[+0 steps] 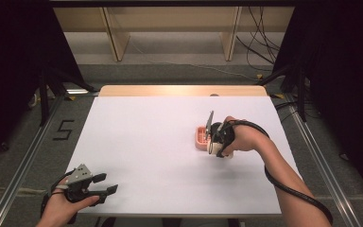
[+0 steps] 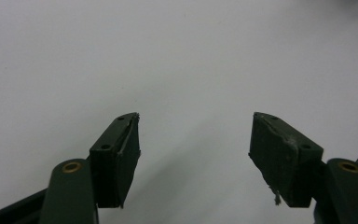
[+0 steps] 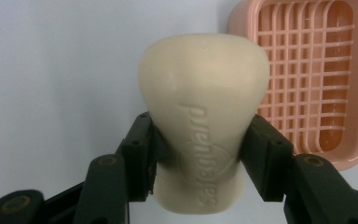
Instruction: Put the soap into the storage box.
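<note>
Gripping a cream soap bar (image 3: 203, 126) between the jaws of the right tool (image 3: 200, 158), pads pressing its narrowed waist, "Safeguard" lettering facing up. Sitting just beyond and right of that tool, a pink soap dish (image 3: 354, 93) with a grid floor on the white table (image 1: 146, 142). Resting with jaws wide apart, holding nothing: the left tool (image 1: 103, 184), well apart.

A soap bar (image 3: 200, 126) sits clamped between the jaws of the right gripper (image 3: 200, 158), just beside a soap dish (image 3: 317, 79) on the table's (image 1: 160, 142) right half; the left gripper (image 1: 101, 184) rests at the near-left corner, well apart.
</note>
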`<state>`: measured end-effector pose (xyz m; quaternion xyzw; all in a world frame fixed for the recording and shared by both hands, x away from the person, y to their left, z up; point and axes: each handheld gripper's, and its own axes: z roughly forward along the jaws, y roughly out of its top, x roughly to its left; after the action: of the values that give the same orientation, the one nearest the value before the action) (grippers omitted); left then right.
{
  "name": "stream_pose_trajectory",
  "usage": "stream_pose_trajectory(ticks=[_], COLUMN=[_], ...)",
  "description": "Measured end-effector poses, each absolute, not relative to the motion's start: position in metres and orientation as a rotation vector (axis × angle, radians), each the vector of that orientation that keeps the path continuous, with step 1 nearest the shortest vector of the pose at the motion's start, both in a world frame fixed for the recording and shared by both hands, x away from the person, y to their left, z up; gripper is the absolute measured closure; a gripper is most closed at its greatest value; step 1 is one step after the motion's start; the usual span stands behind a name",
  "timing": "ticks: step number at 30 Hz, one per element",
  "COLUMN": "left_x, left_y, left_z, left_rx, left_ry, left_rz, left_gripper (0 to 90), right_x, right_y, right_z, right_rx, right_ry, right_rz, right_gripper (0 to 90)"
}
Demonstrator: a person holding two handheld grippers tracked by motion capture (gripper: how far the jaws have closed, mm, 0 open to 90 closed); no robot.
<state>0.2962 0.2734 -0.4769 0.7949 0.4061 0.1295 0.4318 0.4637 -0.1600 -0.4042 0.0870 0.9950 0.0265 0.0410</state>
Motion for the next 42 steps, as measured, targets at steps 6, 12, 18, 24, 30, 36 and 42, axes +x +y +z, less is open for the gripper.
stream_pose_trajectory(ticks=[6,12,18,24,30,36,42], left_x=[0.296,0.296,0.296,0.296,0.296,0.296,0.296], left_y=[0.274,0.273,0.274,0.274,0.274,0.274,0.274], left_z=[-0.476,-0.477,-0.476,-0.476,-0.476,-0.477,-0.476], left_rx=[1.983,1.970,1.982,1.979,1.980,1.974,1.977], left_ry=[1.008,1.015,1.011,1.009,1.013,1.021,1.021], left_rz=[0.330,0.326,0.328,0.330,0.330,0.341,0.337], left_gripper=[32.8,32.9,32.8,32.8,32.8,32.9,32.9], right_x=[0.468,0.468,0.473,0.474,0.477,0.483,0.482], right_y=[-0.159,-0.158,-0.158,-0.157,-0.156,-0.155,-0.153], right_z=[-0.405,-0.401,-0.400,-0.398,-0.400,-0.398,-0.393], right_rx=[0.239,0.267,0.194,0.239,0.239,0.159,0.233], right_ry=[3.048,3.046,3.034,3.034,3.025,3.005,2.998], right_rz=[0.089,0.071,0.095,0.079,0.069,0.093,0.074], right_gripper=[50.5,50.5,50.5,50.5,50.6,50.6,50.5])
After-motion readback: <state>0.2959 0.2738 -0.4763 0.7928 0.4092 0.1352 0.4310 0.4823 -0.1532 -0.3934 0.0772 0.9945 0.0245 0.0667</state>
